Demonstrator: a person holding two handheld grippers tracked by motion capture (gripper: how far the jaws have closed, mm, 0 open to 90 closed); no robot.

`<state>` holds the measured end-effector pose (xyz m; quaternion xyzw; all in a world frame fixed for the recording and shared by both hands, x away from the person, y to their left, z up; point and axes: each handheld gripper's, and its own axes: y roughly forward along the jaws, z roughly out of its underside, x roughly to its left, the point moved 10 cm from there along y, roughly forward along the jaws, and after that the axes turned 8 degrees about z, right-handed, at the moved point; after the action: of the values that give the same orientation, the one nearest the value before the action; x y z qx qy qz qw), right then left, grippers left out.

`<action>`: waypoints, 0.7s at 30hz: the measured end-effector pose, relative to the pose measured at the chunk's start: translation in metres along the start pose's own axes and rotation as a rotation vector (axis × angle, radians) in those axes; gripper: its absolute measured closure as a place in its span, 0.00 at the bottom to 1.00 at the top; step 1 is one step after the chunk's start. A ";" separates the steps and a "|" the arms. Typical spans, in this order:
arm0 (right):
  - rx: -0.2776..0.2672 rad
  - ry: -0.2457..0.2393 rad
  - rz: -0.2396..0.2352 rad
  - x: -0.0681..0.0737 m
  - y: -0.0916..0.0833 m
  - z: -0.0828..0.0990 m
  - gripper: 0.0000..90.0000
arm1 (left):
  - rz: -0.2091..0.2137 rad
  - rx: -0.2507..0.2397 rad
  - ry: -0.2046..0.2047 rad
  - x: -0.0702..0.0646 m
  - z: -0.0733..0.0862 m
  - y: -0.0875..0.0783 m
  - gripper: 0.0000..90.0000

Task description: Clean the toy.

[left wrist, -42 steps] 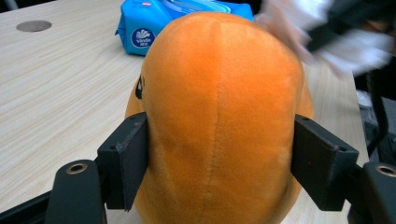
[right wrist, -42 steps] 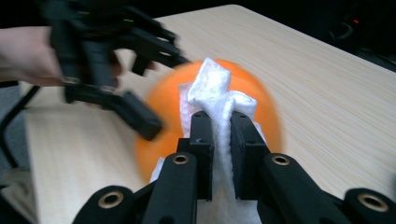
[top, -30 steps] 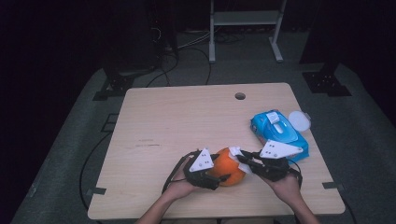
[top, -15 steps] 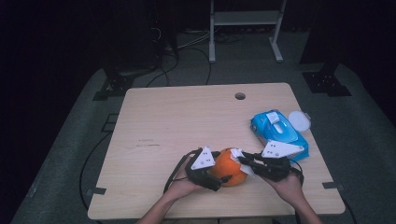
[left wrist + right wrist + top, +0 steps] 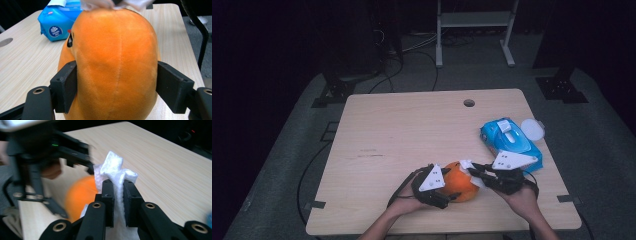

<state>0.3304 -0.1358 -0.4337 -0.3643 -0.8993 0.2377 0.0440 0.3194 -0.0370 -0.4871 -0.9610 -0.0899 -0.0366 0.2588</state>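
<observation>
Because the orange plush toy (image 5: 117, 62) looks soft, light and squashy, it is best gripped across its flanks, where the left gripper (image 5: 116, 86) has just been closing. A white wipe (image 5: 113, 170) is pinched by the right gripper (image 5: 118, 195) at the wooden table (image 5: 402, 130)'s near edge; dark floor surrounds.

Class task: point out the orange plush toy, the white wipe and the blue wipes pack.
orange plush toy (image 5: 117, 62), left gripper view, middle of its body.
white wipe (image 5: 113, 167), right gripper view, bunched top above the jaws.
blue wipes pack (image 5: 522, 147), high view, its blue top.
</observation>
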 end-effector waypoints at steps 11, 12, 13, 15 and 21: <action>0.017 -0.010 -0.045 0.015 0.010 -0.004 0.89 | -0.007 0.065 0.140 -0.012 0.000 0.007 0.27; 0.018 -0.009 -0.042 0.014 0.010 -0.004 0.89 | -0.004 0.060 0.137 -0.012 0.000 0.006 0.27; 0.022 -0.007 -0.036 0.011 0.008 -0.003 0.89 | 0.000 0.057 0.140 -0.012 0.000 0.005 0.27; 0.031 0.003 -0.013 0.003 0.006 0.000 0.89 | 0.000 0.055 0.142 -0.011 0.000 0.005 0.27; 0.017 0.005 -0.007 0.002 0.002 0.003 0.89 | 0.002 0.033 0.062 -0.005 0.000 0.006 0.25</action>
<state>0.3290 -0.1347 -0.4376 -0.3614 -0.8984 0.2445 0.0501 0.3157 -0.0426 -0.4905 -0.9551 -0.0816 -0.0648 0.2775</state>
